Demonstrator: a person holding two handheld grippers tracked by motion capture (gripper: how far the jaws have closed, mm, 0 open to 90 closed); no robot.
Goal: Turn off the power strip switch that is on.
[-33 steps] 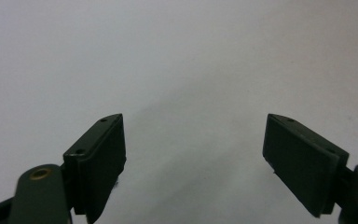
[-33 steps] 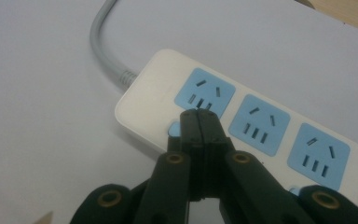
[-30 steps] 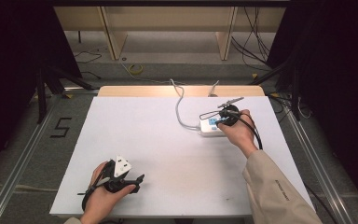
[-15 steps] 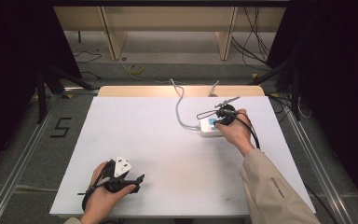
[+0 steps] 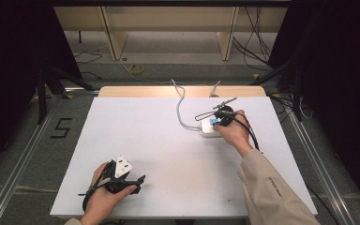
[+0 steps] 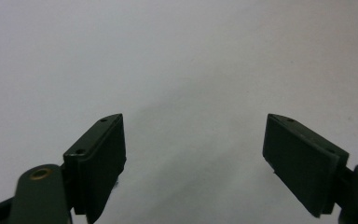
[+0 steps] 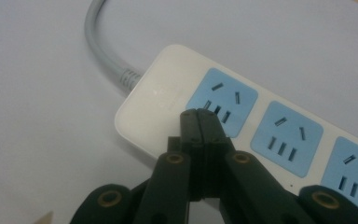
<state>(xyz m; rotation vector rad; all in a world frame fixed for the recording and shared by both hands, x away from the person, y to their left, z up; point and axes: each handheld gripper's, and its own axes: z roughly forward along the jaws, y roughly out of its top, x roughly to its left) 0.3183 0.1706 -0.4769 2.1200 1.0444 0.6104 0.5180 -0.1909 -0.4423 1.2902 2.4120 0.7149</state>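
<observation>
A white power strip (image 5: 208,127) with blue sockets (image 7: 221,100) lies on the white table (image 5: 140,136) at the far right. Its grey cable (image 5: 180,110) runs off toward the far edge. My right gripper (image 5: 217,122) hangs just over the strip's cable end. In the right gripper view its jaws are shut together with nothing between them, and the right gripper (image 7: 200,114) points at the first blue socket next to the grey cable (image 7: 103,46). My left gripper (image 5: 138,180) rests near the front left corner. The left gripper (image 6: 193,144) is open over bare table.
A wooden strip (image 5: 136,91) borders the table's far edge. Beyond it stand shelf legs (image 5: 112,37) and loose cables on the floor. Metal rails (image 5: 309,154) run along both sides, and a "5" marker (image 5: 61,127) lies on the floor at the left.
My right hand has edged slightly left over the power strip, with its jaws still shut. The left hand has not moved.
</observation>
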